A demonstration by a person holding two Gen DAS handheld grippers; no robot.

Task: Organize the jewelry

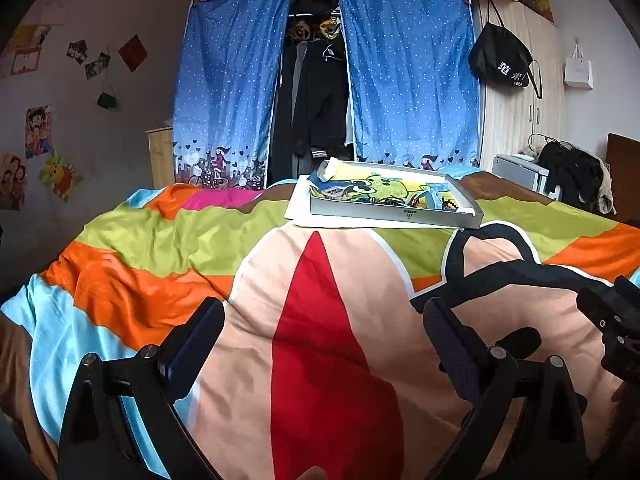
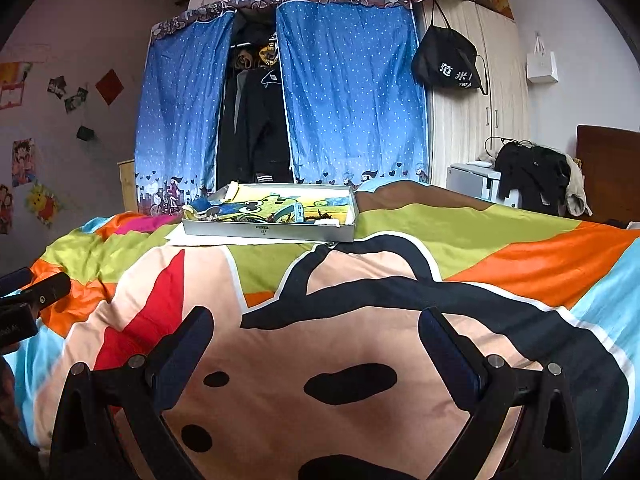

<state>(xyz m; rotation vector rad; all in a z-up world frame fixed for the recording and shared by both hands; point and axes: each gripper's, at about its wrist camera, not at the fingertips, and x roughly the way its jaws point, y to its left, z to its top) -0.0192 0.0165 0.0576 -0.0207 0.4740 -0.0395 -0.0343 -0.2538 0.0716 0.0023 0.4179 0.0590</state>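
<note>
spread fingers [image 2: 316,328], tray [image 2: 268,232] beyond

The bedspread [image 2: 460,240] is soft, matt cloth, creased in folds, and the shallow tray [image 2: 268,232] on it looks like grey card or thin metal with a dull sheen, standing on a white paper sheet [image 1: 304,216]. The left gripper [image 1: 324,344] and right gripper [image 2: 316,344] are matt black plastic with small shiny metal pins and finely textured pads [image 1: 448,344]. Behind, the curtain [image 1: 408,80] is thin, slightly glossy cloth, and the wardrobe [image 2: 496,80] is pale wood grain.
</note>
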